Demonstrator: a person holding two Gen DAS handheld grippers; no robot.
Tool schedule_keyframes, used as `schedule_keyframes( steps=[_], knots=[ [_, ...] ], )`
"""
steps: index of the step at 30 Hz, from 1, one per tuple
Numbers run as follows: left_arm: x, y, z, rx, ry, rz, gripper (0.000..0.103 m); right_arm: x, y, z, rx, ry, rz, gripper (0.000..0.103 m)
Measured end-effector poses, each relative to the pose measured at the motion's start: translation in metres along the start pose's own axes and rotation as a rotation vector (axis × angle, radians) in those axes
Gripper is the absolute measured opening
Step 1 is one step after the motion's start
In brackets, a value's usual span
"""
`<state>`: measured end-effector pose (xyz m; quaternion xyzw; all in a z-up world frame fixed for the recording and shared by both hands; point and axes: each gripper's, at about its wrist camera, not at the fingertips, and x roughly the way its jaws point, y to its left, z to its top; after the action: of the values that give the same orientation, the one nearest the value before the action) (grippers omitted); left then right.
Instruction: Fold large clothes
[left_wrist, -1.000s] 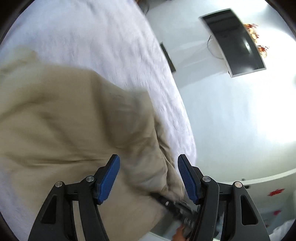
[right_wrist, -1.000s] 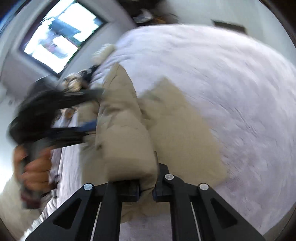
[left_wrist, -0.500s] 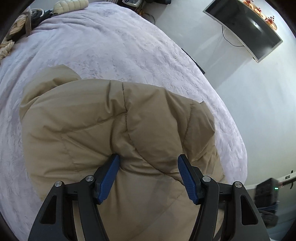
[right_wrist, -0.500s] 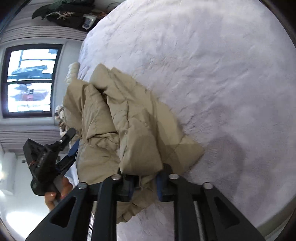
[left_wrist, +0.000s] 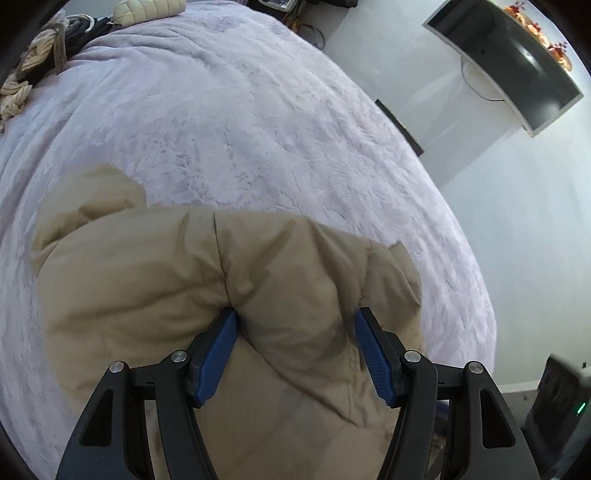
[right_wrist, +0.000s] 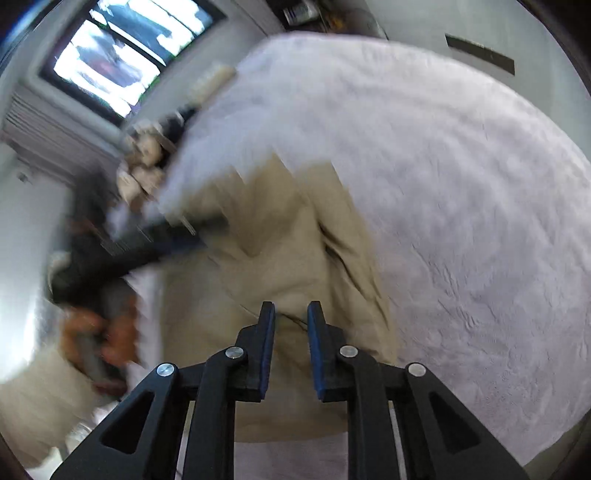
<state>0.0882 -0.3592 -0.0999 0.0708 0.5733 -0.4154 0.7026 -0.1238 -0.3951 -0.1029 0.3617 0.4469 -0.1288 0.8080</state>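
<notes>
A beige puffy jacket (left_wrist: 147, 277) lies bunched on the lilac plush bed cover (left_wrist: 258, 129). My left gripper (left_wrist: 297, 321) points down at it, its blue pads pressed into either side of a thick padded fold. In the blurred right wrist view the jacket (right_wrist: 295, 240) spreads across the bed cover (right_wrist: 461, 184). My right gripper (right_wrist: 291, 317) hovers over its near part, jaws closing with a narrow gap and no fabric pinched between them. The left gripper (right_wrist: 147, 243) shows as a dark blur at the jacket's left edge, held by a hand (right_wrist: 96, 332).
A pile of clothes (left_wrist: 40, 62) and a cream quilted item (left_wrist: 147, 9) sit at the bed's far end. A TV (left_wrist: 506, 62) hangs on the white wall, a dark device (left_wrist: 561, 398) stands lower right. A window (right_wrist: 122, 55) is beyond the bed.
The right gripper was shut on a jacket fold; its jaws have since parted and the fold is out of them. The left gripper came down, and the jacket it holds settled onto the bed.
</notes>
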Motion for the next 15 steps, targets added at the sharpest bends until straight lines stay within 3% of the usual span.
schedule_keyframes(
  steps=[2,7,11,15],
  knots=[
    [0.022,-0.001,0.007,-0.012,0.041,0.018,0.065,0.016,-0.014,-0.008,0.010,0.038,-0.059,0.019],
    [0.056,-0.014,0.022,-0.005,0.109,0.076,0.065,0.043,-0.044,-0.015,0.100,0.081,-0.044,0.019],
    [0.057,-0.016,0.024,0.001,0.137,0.091,0.065,0.060,-0.053,-0.010,0.117,0.131,-0.026,0.017],
    [0.051,-0.009,0.021,-0.002,0.143,0.087,0.066,0.041,-0.052,0.001,0.129,0.153,0.007,0.021]
  ],
)
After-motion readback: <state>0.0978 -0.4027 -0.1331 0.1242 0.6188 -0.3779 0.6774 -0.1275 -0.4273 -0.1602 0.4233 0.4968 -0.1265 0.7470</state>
